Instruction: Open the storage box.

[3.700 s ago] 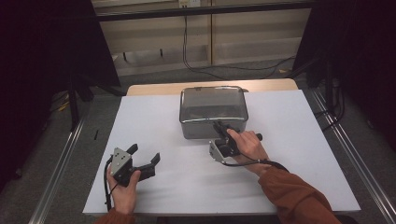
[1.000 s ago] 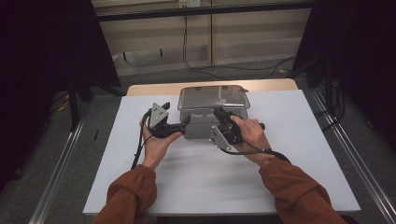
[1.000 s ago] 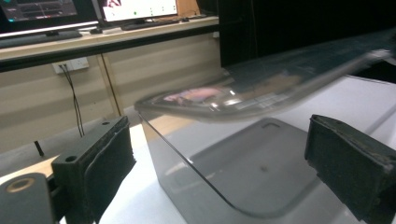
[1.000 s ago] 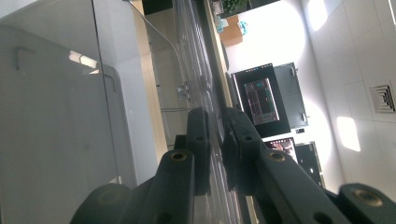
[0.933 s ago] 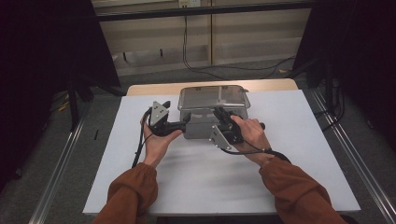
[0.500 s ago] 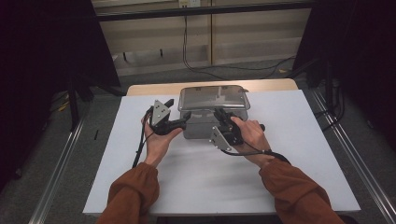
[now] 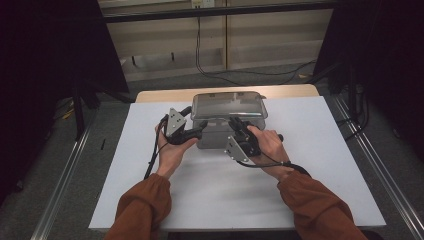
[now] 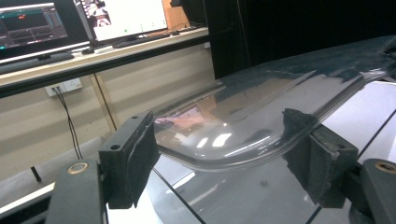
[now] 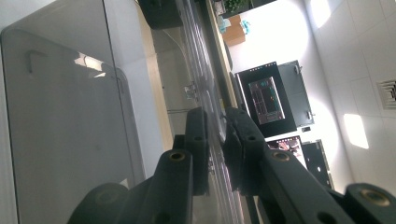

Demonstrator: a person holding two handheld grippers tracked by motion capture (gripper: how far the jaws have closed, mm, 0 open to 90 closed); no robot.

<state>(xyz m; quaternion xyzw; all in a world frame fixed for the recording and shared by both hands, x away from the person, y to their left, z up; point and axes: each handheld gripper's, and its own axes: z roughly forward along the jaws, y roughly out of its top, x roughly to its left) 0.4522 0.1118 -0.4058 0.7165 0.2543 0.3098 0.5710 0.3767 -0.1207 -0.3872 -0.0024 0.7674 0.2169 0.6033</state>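
Observation:
A metal container [image 7: 220, 135] stands at the back middle of the white table [image 7: 210, 200], with a clear plastic lid [image 7: 227, 104] over it. The lid's near edge looks raised off the box. My right gripper [image 7: 236, 124] is at the container's front right, shut on the lid's rim [image 9: 217, 144]. The steel surface [image 9: 60, 116] lies to the left in the right gripper view. My left gripper [image 7: 194, 122] is at the container's left corner. It is open, and the lid's rounded corner [image 8: 261, 112] lies between its pads [image 8: 135, 158] without touching them.
The table's front half is bare white in front of both forearms. Metal rails [image 7: 65, 185] run along the floor on either side. Cables [image 7: 210, 65] hang behind the table's far edge. Monitors [image 8: 70, 23] stand on a shelf beyond.
The left gripper has come from the table's front left up to the container's left corner and closed in on the lid. The right gripper has kept hold, and the lid's near edge looks tipped up.

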